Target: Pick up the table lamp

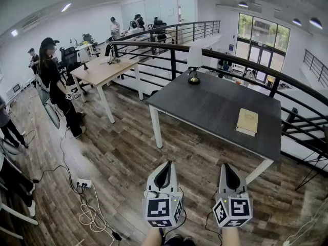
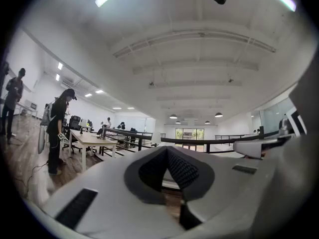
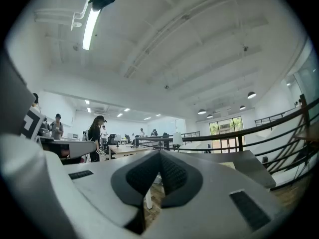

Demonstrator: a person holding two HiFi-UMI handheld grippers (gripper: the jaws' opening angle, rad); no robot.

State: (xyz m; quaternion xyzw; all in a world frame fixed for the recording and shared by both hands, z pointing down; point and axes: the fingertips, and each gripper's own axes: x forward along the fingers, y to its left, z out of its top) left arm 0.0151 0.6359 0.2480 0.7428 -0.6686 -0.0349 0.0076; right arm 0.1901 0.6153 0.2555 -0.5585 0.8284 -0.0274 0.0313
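While jaws of left gripper point(image 1: 163, 176) and right gripper point(image 1: 229, 177) sit closed, empty, one white-shaded table lamp point(image 1: 194, 65) stands on one dark bench point(image 1: 215, 109). One tan rectangular book point(image 1: 247, 121), flat.

White-shaded table lamp point(image 1: 194, 59), dark grey table point(image 1: 205, 109)

The white plastic left gripper point(image 1: 165, 167) and the matching white right gripper point(image 1: 226, 168) are held side by side but apart, low in the head view, both pointing level and forward, each with a black-and-white marker cube point(image 1: 161, 209) at its rear. Only a sliver of the left hand point(image 1: 152, 237) and the right hand point(image 1: 230, 236) shows at the bottom edge. In each gripper view the dark ridged pads point(image 2: 185, 171) meet at the tips, jaws together with nothing between them
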